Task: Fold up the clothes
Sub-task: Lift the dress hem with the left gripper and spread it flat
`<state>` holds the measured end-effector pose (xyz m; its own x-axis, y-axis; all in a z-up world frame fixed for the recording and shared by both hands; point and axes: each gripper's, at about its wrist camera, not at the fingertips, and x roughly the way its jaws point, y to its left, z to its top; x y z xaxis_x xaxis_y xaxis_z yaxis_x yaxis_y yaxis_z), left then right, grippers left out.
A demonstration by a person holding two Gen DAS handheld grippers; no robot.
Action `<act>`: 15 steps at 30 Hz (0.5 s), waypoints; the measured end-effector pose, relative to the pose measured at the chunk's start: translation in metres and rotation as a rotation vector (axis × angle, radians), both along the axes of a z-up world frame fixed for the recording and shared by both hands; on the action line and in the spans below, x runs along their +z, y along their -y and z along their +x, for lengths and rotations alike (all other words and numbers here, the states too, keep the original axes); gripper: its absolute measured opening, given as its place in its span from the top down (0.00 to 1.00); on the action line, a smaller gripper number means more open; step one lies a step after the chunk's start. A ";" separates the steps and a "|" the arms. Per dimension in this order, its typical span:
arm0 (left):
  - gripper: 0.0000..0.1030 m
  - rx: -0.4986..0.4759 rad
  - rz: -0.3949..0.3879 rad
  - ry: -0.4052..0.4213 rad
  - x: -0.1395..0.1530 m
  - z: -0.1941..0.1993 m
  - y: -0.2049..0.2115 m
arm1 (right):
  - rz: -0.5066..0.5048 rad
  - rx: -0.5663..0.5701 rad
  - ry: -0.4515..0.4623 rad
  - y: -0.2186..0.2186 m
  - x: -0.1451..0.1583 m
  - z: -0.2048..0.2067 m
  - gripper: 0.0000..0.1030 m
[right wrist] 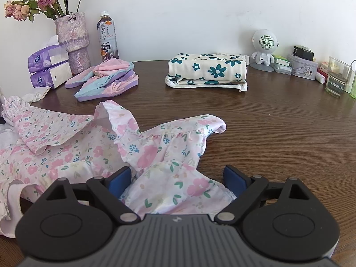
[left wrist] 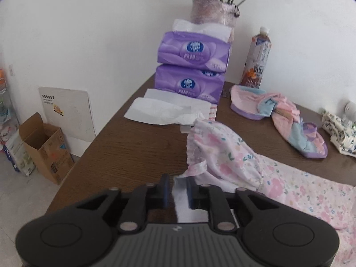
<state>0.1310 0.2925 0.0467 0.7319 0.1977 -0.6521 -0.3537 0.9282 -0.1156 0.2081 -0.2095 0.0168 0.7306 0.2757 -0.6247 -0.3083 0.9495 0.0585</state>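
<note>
A pink floral garment [right wrist: 89, 146] lies spread and rumpled on the brown table [right wrist: 278, 133]. In the left wrist view its ruffled sleeve [left wrist: 222, 151] lies just ahead and to the right of my left gripper [left wrist: 178, 187]. The jaws stand narrowly apart, with a white strip of the cloth's edge [left wrist: 181, 198] between them. A dark gap shows beside the left pad, so the pads do not pinch it. My right gripper [right wrist: 178, 178] stands wide open, low over the garment. A fold of the floral cloth [right wrist: 178, 191] lies between its blue pads [right wrist: 120, 178] without touching them.
Two purple tissue packs [left wrist: 191, 51], loose tissues [left wrist: 160, 109], a vase [right wrist: 75, 40] and a tea bottle [right wrist: 108, 37] stand at the back left. A pastel garment [right wrist: 106, 77] and a folded flowered cloth [right wrist: 207, 71] lie behind. A speaker figure [right wrist: 264, 44] and a glass [right wrist: 337, 77] stand far right. The table edge [left wrist: 93, 142] drops off to the left.
</note>
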 end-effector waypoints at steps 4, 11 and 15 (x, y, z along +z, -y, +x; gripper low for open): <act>0.44 -0.020 -0.039 0.047 0.017 -0.039 0.011 | 0.001 0.002 0.000 0.000 0.000 0.000 0.11; 0.37 -0.106 -0.124 0.000 0.014 -0.095 0.044 | 0.003 0.008 -0.002 0.000 0.000 0.000 0.10; 0.37 -0.111 -0.153 -0.020 0.004 -0.105 0.053 | 0.007 0.011 -0.002 0.000 0.000 0.000 0.09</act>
